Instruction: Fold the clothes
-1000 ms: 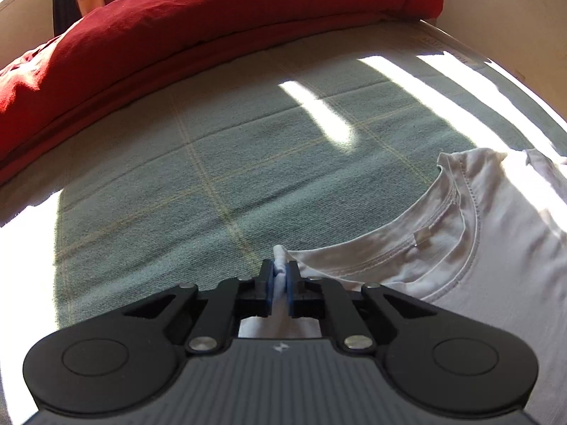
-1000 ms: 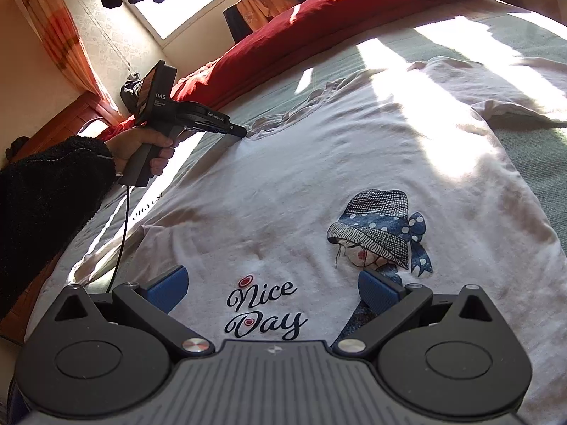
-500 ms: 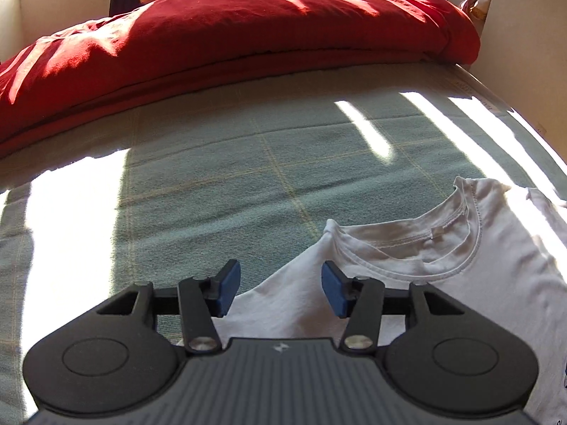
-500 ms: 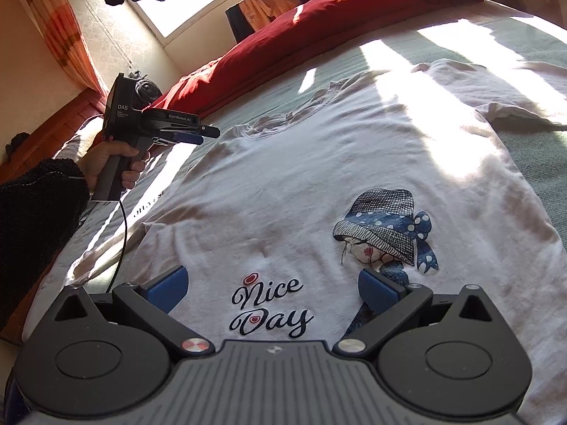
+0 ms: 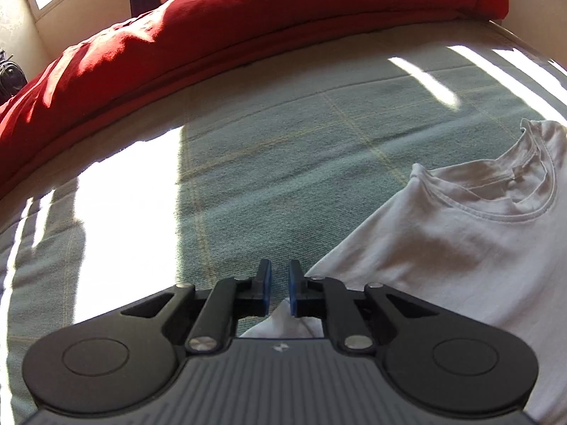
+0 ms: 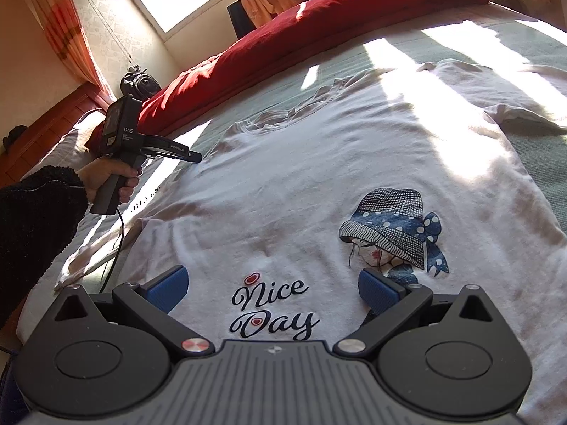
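Right gripper (image 6: 271, 288) sits low over the hem of the white T-shirt (image 6: 319, 177), jaws wide apart, straddling the "Nice Day" print (image 6: 273, 306). The shirt lies spread flat on the green bedspread (image 5: 283, 163). At its shoulder edge, the left gripper (image 5: 277, 287) shows jaws nearly together, a narrow gap, white cloth poking up just behind them; a real clamp I cannot tell. Left hand (image 6: 110, 180) grips the handle, tool level. Beyond, the red duvet (image 5: 248, 24).
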Available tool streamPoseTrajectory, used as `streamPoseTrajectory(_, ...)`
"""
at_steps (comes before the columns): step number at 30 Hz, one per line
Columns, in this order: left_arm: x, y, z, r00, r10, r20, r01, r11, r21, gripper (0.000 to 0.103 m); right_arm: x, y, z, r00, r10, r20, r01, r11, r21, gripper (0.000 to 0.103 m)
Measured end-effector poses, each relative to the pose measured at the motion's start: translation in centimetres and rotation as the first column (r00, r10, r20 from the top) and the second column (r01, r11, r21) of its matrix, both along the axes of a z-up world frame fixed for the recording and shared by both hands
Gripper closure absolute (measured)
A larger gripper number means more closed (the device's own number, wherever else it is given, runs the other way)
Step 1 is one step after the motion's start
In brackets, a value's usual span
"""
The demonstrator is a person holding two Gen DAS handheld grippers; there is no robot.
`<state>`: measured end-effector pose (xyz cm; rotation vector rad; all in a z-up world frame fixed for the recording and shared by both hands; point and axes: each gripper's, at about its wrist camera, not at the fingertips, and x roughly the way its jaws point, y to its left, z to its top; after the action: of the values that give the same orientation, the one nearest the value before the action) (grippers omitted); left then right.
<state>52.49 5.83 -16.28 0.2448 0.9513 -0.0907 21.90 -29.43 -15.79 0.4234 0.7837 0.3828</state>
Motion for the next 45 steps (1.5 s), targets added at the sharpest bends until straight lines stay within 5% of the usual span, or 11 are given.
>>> streamPoseTrajectory(3, -0.4, 0.4, 1.2, 1.000, 0.018, 0.013, -0.017, 0.996, -0.084, 0.093, -0.1, 0.1, 0.1, 1.000, 0.006, 0.004, -0.006, 1.000, -0.009, 0.000)
streamPoseTrajectory(6, -2.2, -1.2, 3.1, 0.998, -0.063, 0.008, 0.063, 0.979, -0.194, 0.070, 0.0, 0.2, 0.3, 1.000, 0.002, 0.000, -0.002, 1.000, -0.004, 0.000)
streamPoseTrajectory(9, -3.9, -3.3, 4.1, 0.991, -0.134, -0.032, 0.118, 0.947, -0.298, 0.062, 0.0, 0.2, 0.7, 1.000, -0.009, -0.004, 0.009, 1.000, -0.004, 0.000)
streamPoseTrajectory(11, -4.4, -4.6, 3.8, 0.985, -0.140, -0.102, 0.097, 0.934, -0.343, 0.051, 0.0, 0.4, 1.7, 1.000, -0.017, 0.007, 0.017, 1.000, -0.020, 0.000)
streamPoseTrajectory(13, -4.4, -5.3, 2.9, 0.980, -0.137, -0.144, 0.076, 0.928, -0.366, 0.051, -0.1, 0.5, 2.7, 1.000, -0.026, 0.018, 0.026, 0.999, -0.033, 0.000)
streamPoseTrajectory(16, -2.9, -5.7, 1.1, 0.983, -0.090, -0.158, 0.032, 0.941, -0.336, 0.050, -0.2, 0.4, 3.4, 0.999, -0.040, 0.027, 0.040, 0.999, -0.006, 0.000)
streamPoseTrajectory(21, 1.0, -5.2, -0.3, 0.995, 0.008, -0.095, -0.043, 0.924, -0.381, 0.038, 0.1, 0.4, 2.6, 0.999, -0.041, 0.013, 0.041, 0.999, -0.008, 0.000)
streamPoseTrajectory(27, 2.7, -5.7, -0.2, 0.995, 0.080, -0.054, -0.092, 0.950, -0.298, 0.035, 0.3, 0.0, 1.5, 1.000, -0.027, -0.003, 0.027, 1.000, -0.003, 0.000)
streamPoseTrajectory(33, -1.2, -4.8, 4.0, 0.993, 0.059, -0.099, -0.083, 0.962, -0.258, 0.036, -0.5, -0.7, 2.0, 0.999, -0.036, 0.024, 0.035, 0.999, 0.037, 0.000)
streamPoseTrajectory(38, -6.3, -4.1, 7.0, 0.981, 0.016, -0.192, -0.078, 0.945, -0.318, 0.030, -1.3, -0.1, 2.5, 0.999, -0.012, 0.047, 0.009, 0.999, 0.050, 0.000)
streamPoseTrajectory(45, -10.6, -4.5, 3.7, 0.962, 0.032, -0.272, -0.136, 0.917, -0.374, 0.029, -1.9, 0.6, 2.7, 0.998, 0.014, 0.055, -0.017, 0.999, 0.049, 0.000)
